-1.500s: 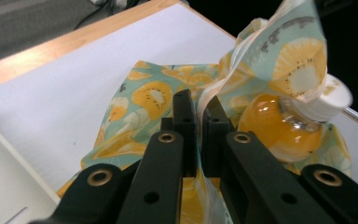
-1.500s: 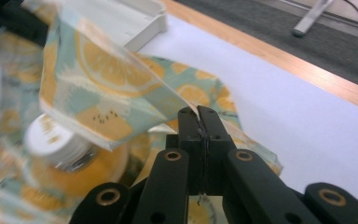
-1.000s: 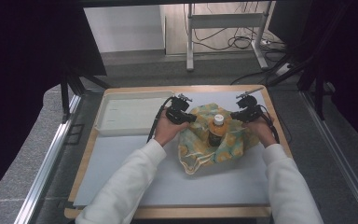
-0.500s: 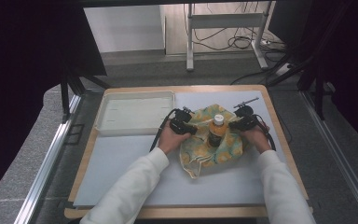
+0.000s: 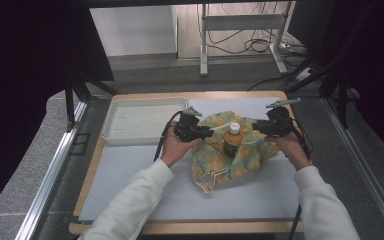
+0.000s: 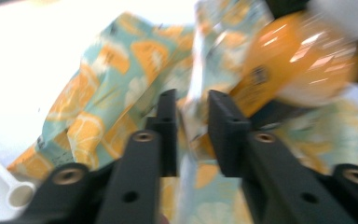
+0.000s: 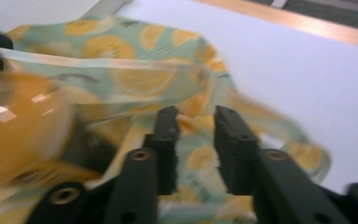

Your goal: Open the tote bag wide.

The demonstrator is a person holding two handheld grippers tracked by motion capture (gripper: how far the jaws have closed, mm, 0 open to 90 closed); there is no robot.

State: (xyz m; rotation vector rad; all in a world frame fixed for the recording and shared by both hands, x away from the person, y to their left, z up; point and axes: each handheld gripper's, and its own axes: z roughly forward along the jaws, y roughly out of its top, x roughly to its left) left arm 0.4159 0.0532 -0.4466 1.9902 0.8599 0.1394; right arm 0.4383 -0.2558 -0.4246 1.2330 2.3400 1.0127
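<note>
The high view looks forward and down from above the person's side onto a pale wooden-edged table, from some way off. The left gripper view sits very close, looking along black jaws at a teal cloth printed with orange slices. The right gripper view, equally close, faces that cloth from the opposite side. All three share the cloth and an amber bottle with a white cap.

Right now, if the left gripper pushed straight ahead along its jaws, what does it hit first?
The patterned cloth: a fold of it already lies between the left gripper jaws, which have just been opening. Just behind sits the orange bottle, though depth is blurred.
</note>
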